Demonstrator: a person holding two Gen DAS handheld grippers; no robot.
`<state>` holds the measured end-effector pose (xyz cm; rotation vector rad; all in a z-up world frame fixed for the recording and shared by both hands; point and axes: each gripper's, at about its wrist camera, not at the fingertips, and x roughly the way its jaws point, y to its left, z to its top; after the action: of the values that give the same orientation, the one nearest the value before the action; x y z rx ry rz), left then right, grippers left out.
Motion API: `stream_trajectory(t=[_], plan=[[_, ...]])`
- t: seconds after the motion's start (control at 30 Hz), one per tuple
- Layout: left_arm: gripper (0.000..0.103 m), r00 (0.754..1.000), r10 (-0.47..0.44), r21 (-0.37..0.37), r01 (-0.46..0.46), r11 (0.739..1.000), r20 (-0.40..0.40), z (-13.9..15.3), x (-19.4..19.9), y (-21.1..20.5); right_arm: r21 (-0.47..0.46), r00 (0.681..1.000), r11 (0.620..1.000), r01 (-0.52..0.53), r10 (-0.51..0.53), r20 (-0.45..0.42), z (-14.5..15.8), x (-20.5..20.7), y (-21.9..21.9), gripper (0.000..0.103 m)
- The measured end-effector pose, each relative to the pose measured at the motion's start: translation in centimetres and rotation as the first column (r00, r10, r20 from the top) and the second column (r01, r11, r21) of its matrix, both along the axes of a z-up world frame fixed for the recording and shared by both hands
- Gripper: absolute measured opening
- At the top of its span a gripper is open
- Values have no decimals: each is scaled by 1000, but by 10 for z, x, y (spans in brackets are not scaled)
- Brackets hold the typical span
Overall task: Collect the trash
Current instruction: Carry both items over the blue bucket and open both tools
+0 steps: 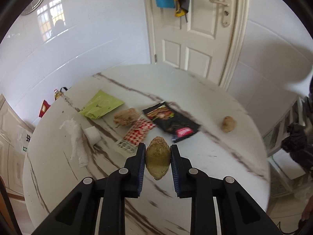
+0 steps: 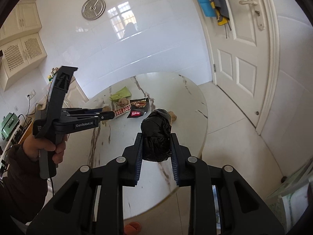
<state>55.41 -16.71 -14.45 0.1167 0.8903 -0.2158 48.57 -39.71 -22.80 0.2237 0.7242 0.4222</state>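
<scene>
White marble surface (image 1: 215,156) lies under both tools, and we see the left tool (image 1: 158,157) closed on a brown husk (image 1: 157,160), its long axis along the fingers, while the right tool (image 2: 155,146), to its right, grips the rolled black bag (image 2: 156,135) where this husk should go.

Brown crumpled wad (image 1: 157,160) clamped upright above table (image 1: 215,166)

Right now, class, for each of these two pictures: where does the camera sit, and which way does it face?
Left wrist: on the left gripper, facing down over the marble table; its fingers clamp a brown lump.
Right wrist: on the right gripper, facing the table from its near edge; its fingers grip a black bag; a hand shows.
Shared: black wrapper, green bag, door.
</scene>
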Motion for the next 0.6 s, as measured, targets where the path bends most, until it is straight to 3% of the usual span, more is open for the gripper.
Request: stream_trajectory(t=[0.23,0.5,0.6], plan=[[21,981,-189,-50,191,980,43,26,-57,-68,3,996,996,87,-87,7,4,-48,-39,24],[21,924,-382,-10,382,924,6,17,-91,-172,21,973,973,230,-230,-28,-12,-93,-102,24],[21,905,-425,6,426,905,-18,8,-87,-203,23,963,963,267,-266,-50,-23,-97,-120,25]])
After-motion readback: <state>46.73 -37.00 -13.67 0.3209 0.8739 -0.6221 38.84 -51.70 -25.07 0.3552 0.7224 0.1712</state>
